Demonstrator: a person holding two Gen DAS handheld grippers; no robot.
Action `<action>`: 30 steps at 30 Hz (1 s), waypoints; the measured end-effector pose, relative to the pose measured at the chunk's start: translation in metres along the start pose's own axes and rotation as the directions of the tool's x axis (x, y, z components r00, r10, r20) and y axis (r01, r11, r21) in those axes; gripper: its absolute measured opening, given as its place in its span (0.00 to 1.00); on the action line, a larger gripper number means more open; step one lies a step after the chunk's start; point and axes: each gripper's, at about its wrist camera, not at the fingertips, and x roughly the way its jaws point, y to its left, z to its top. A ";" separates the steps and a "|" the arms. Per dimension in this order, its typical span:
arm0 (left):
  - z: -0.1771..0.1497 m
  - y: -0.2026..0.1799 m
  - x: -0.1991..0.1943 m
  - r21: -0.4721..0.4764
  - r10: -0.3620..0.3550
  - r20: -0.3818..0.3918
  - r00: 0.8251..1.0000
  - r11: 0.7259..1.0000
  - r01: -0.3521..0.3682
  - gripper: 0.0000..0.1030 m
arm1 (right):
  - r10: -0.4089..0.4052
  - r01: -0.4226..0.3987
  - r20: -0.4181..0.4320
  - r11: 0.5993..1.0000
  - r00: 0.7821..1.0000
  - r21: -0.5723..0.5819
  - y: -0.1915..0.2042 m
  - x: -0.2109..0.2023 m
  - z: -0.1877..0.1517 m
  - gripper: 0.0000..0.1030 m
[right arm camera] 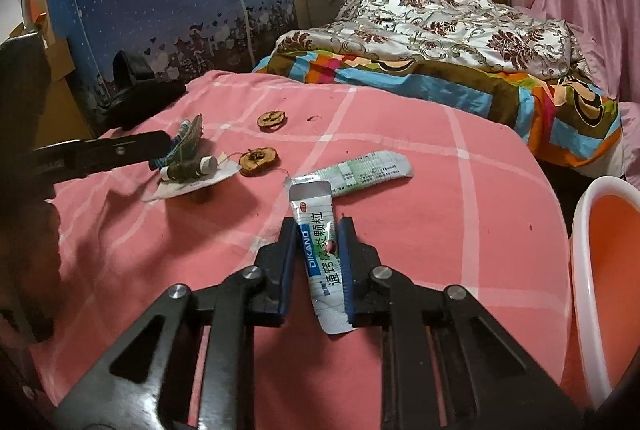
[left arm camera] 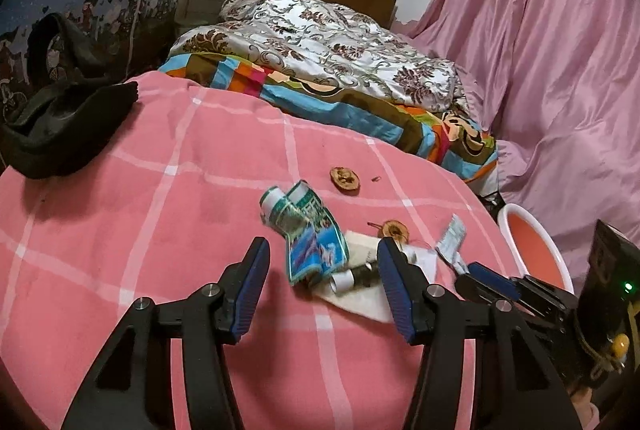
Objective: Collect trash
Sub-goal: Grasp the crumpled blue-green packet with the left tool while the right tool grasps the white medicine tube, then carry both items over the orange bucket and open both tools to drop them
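My left gripper [left arm camera: 322,250] is open just above the pink checked bedsheet [left arm camera: 160,209]. Between its fingers lie a crumpled blue-green wrapper [left arm camera: 310,234], a dark thread spool [left arm camera: 356,278] and a white paper scrap [left arm camera: 360,304]. My right gripper [right arm camera: 318,226] is shut on a white DIKANG sachet [right arm camera: 324,258], held upright a little above the sheet. A second sachet [right arm camera: 368,167] lies flat just beyond it. Two dried fruit slices [right arm camera: 271,119] [right arm camera: 258,159] rest on the sheet farther off. In the left wrist view the right gripper [left arm camera: 466,266] shows at the right with the sachet [left arm camera: 452,240].
An orange basin with a white rim [right arm camera: 576,250] stands off the bed's right edge. A black garment [left arm camera: 68,117] lies at the sheet's far left. A folded patterned quilt [left arm camera: 320,41] is piled behind. A pink curtain [left arm camera: 540,49] hangs on the right.
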 end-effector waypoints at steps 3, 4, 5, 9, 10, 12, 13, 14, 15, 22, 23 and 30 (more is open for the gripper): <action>0.002 0.001 0.011 -0.007 0.010 -0.031 0.999 1.000 -0.010 0.34 | 0.005 -0.005 0.012 1.000 1.000 0.000 0.002 0.000 0.001 0.26; 0.002 0.002 0.013 -0.009 0.011 -0.037 0.999 1.000 -0.011 0.31 | 0.005 -0.005 0.019 1.000 1.000 0.000 0.003 0.000 0.002 0.26; 0.001 0.003 0.014 -0.013 0.009 -0.041 0.999 1.000 -0.010 0.28 | 0.005 -0.005 0.025 1.000 1.000 0.001 0.003 -0.001 0.002 0.26; 0.000 0.009 0.014 -0.035 -0.006 -0.041 0.999 0.999 0.004 0.22 | 0.011 -0.011 0.046 1.000 0.999 -0.001 0.004 -0.002 0.004 0.26; 0.000 0.010 0.013 -0.038 -0.007 -0.040 0.999 0.999 0.006 0.20 | 0.013 -0.013 0.050 1.000 0.999 -0.001 0.004 -0.002 0.004 0.26; -0.001 0.010 0.010 -0.041 -0.008 -0.036 0.999 0.999 0.007 0.19 | 0.013 -0.013 0.054 1.000 0.998 -0.002 0.005 -0.003 0.004 0.26; -0.001 0.011 0.009 -0.043 -0.010 -0.035 0.999 0.999 0.009 0.18 | 0.013 -0.013 0.059 1.000 0.998 -0.002 0.005 -0.004 0.004 0.26; -0.002 0.011 0.007 -0.044 -0.012 -0.031 0.999 0.999 0.011 0.17 | 0.013 -0.013 0.063 1.000 0.998 -0.001 0.005 -0.005 0.004 0.26; -0.002 0.010 0.005 -0.045 -0.013 -0.024 1.000 0.999 0.012 0.17 | 0.013 -0.013 0.070 1.000 0.997 -0.001 0.005 -0.006 0.004 0.26; -0.007 -0.009 -0.029 0.039 -0.032 0.103 0.994 0.999 0.029 0.16 | -0.015 0.016 0.180 1.000 0.984 0.000 0.005 -0.030 0.003 0.26; -0.008 -0.014 -0.034 0.061 -0.041 0.129 0.991 0.998 0.033 0.16 | -0.023 0.024 0.204 1.000 0.979 -0.002 0.005 -0.035 0.003 0.26; -0.017 -0.064 -0.070 0.238 -0.119 0.321 0.940 0.970 0.041 0.16 | -0.078 0.087 0.427 0.996 0.901 -0.002 0.005 -0.086 0.004 0.26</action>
